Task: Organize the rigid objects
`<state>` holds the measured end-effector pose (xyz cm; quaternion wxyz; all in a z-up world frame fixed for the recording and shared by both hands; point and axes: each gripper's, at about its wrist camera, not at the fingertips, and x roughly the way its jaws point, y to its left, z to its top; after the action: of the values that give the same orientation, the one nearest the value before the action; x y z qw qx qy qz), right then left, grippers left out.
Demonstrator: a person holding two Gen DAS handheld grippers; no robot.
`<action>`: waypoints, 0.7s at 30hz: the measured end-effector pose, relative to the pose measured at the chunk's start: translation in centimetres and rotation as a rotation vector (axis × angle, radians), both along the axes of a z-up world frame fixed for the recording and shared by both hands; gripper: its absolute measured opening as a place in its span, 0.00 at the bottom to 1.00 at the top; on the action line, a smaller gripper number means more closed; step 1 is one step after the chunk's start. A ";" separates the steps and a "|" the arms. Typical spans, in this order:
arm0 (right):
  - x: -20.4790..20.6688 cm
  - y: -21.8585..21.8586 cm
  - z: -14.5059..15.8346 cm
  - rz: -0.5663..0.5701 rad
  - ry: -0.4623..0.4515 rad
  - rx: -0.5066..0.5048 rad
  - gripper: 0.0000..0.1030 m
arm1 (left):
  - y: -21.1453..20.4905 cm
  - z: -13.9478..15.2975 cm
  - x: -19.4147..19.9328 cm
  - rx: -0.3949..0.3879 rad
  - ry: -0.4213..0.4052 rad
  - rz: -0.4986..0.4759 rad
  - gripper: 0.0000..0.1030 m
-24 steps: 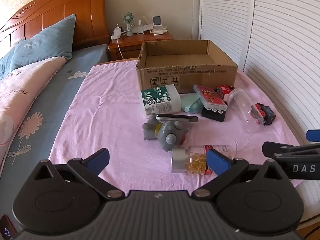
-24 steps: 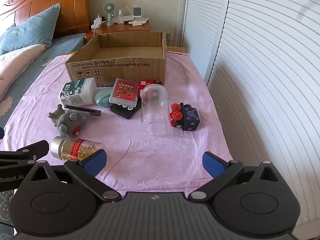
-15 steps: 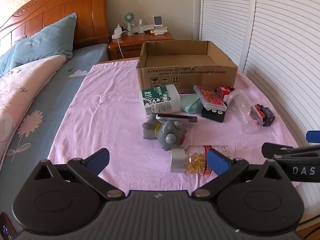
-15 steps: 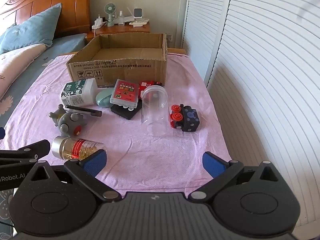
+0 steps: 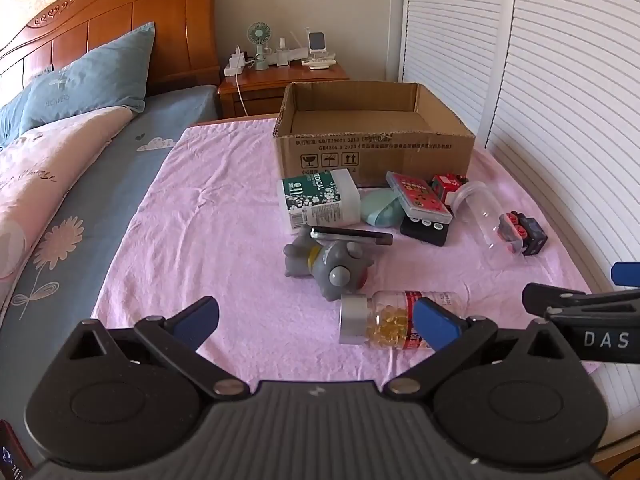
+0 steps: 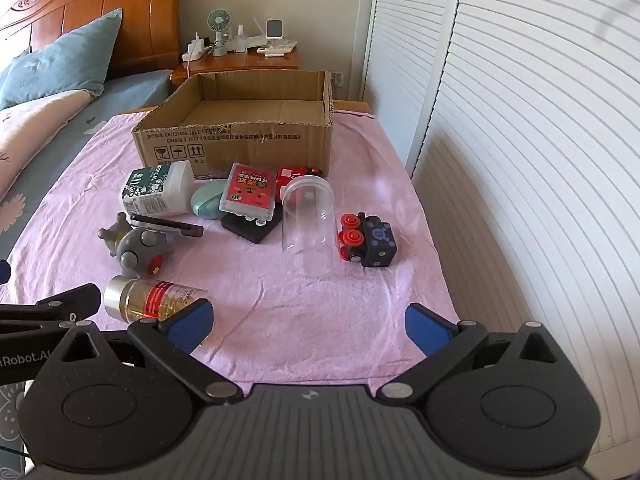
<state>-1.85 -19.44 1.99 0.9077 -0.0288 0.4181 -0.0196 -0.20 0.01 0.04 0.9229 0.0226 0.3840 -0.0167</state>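
Pink cloth (image 6: pixel 328 320) carries every item we are meant to sort, and the open brown cardboard box (image 5: pixel 372 148) far ahead of both sets of jaws shows only bare cardboard inside, so we judge the organizing not yet begun.

Still loose are the white medical bottle with a green label (image 5: pixel 320 200), the grey rubber toy figure (image 5: pixel 332 264), a thin black stick (image 5: pixel 352 235) lying across it, the mint oval case (image 5: pixel 380 210), the red flat plastic case (image 6: pixel 250 192) resting on a black block (image 6: pixel 252 228), the clear plastic jar on its side (image 6: pixel 308 220) and the black-and-red toy block (image 6: pixel 368 244).

Our left gripper (image 5: pixel 316 322) is spread wide and holds nothing; the clear capsule bottle with a silver cap (image 5: pixel 372 318) lies just beyond its right fingertip, partly hidden by it. Our right gripper (image 6: pixel 308 324) is equally spread, empty, touching nothing, with the jar straight ahead between its jaws and well apart.
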 end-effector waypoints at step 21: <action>0.0 -0.3 0.0 -0.001 -0.005 -0.004 1.00 | -0.1 0.2 -0.1 -0.009 0.000 0.001 0.99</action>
<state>-1.82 -19.74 2.02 0.9087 -0.0306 0.4158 -0.0212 -0.27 -0.09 0.21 0.9231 0.0183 0.3837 -0.0182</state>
